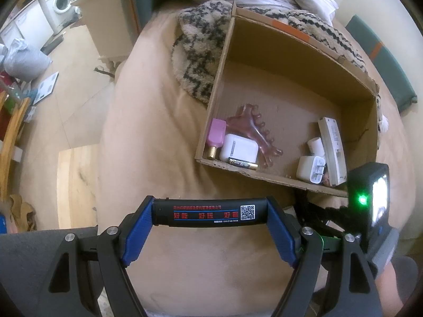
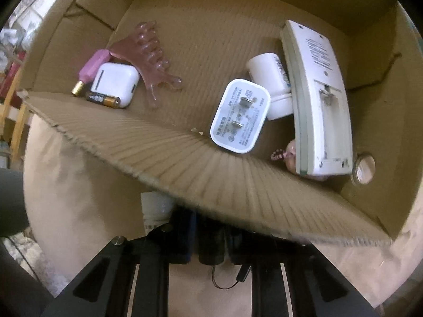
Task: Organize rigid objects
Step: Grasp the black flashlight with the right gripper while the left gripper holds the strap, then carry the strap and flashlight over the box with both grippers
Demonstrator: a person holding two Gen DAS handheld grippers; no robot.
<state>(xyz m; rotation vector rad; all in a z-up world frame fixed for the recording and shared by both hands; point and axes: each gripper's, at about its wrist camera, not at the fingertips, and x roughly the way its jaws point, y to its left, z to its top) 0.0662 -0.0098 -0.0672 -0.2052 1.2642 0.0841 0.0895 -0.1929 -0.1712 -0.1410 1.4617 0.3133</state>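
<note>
L gripper (image 1: 210, 215) clamps a black lighter (image 1: 210, 214) crosswise above the bed, box (image 1: 264, 177) just beyond w/ charger (image 2: 240, 116) & remote (image 2: 317, 97) inside; R gripper (image 2: 208, 240) mostly hidden under box flap, grip state unclear.

Holds the left gripper (image 1: 210, 215) low and pointed forward, with its fingers spread wide. Clamps a bar (image 1: 208, 212) crosswise between the blue pads (image 1: 137, 235), one pad pressed on each end, keeping the bar level. Shows both black linkage arms angled outward from the base.

Carries the right gripper (image 1: 370, 198) just ahead of the left and off to its right, with a green light lit on the body. Points it forward, seen from the right wrist, with only the black linkage arms in plain sight. Hides the fingertips beneath a flap (image 2: 185, 163), so cannot tell whether closed or parted.
</note>
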